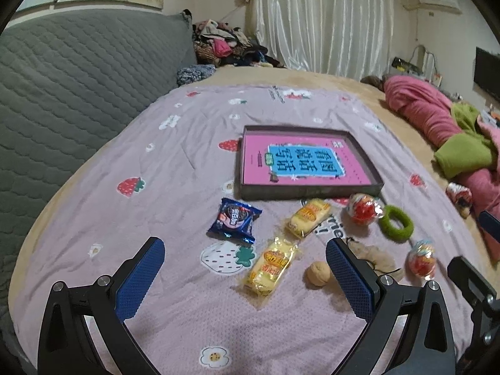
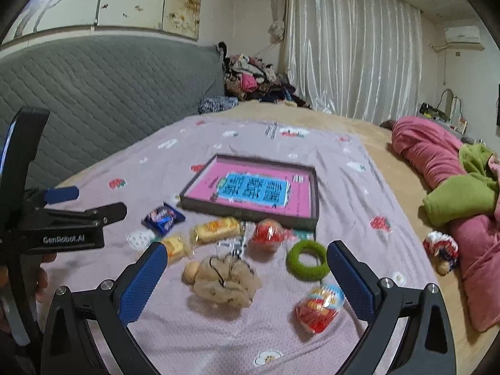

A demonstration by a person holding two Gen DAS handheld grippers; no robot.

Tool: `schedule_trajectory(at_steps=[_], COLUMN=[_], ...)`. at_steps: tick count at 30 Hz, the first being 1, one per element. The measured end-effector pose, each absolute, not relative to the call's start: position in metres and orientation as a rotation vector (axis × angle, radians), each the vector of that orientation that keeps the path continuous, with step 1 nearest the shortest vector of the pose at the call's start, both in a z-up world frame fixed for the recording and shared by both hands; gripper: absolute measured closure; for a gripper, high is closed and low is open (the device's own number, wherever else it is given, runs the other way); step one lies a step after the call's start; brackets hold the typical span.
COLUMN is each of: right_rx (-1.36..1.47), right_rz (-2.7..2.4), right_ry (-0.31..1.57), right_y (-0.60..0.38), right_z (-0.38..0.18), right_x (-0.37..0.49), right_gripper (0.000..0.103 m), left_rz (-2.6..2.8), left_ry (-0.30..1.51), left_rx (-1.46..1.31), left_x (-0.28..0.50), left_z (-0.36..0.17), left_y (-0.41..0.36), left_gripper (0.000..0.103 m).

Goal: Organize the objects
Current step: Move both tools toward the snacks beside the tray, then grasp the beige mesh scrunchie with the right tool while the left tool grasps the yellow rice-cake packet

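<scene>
Both tongs, left [image 1: 245,276] and right [image 2: 247,276], hover released over snacks scattered near an open box [image 1: 307,192], awaiting sorting.

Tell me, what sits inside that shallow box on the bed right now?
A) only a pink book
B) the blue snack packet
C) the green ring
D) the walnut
A: the box holds only the pink book; the snacks and toys all lie on the sheet in front of it.
</scene>
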State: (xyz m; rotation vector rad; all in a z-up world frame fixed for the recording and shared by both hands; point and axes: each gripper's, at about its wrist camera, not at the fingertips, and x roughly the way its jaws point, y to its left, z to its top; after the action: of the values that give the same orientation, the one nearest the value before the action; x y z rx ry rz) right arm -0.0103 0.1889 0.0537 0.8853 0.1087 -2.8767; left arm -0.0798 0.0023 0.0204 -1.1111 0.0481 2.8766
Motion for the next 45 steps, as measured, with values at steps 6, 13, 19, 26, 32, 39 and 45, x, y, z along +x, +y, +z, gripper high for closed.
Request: schedule_trajectory(at_steps=[6, 13, 19, 26, 32, 39, 45], right_rx=[0.977, 1.034, 1.094, 1.134, 1.164, 1.226, 1.242], right_rz=[-2.836, -2.806, -2.789, -2.734, -2.709, -2.647, -2.593], right_ry=[0.130, 0.152, 0.351, 0.529, 0.594, 0.619, 0.633], right_y=[0.193, 0.189, 0.173, 0.156, 0.147, 0.143, 0.139], right_z=[0.021, -0.003, -0.019, -0.039, -0.048, -0.062, -0.070], right_x=[-0.011, -0.018, -0.029, -0.042, -0.056, -0.074, -0.081], right_gripper=[0.000, 0.000, 0.000, 0.000, 0.001, 0.019, 0.038], left_rz=[2.860, 2.808, 2.794, 2.772, 2.764, 2.736, 2.700], left_ry=[0.095, 0.119, 0.147, 0.174, 0.192, 0.195, 0.179], left_rx=[-1.145, -1.200, -1.229, -1.291, -1.312, -1.345, -1.349], left_x=[-0.085, -0.091, -0.097, -0.109, -0.121, -0.135, -0.143], left_z=[-0.010, -0.036, -0.053, -0.073, -0.083, -0.098, -0.107], left_y=[0.009, 0.017, 0.016, 0.015, 0.017, 0.019, 0.022], left_gripper=[0.000, 0.000, 0.000, 0.000, 0.000, 0.002, 0.008])
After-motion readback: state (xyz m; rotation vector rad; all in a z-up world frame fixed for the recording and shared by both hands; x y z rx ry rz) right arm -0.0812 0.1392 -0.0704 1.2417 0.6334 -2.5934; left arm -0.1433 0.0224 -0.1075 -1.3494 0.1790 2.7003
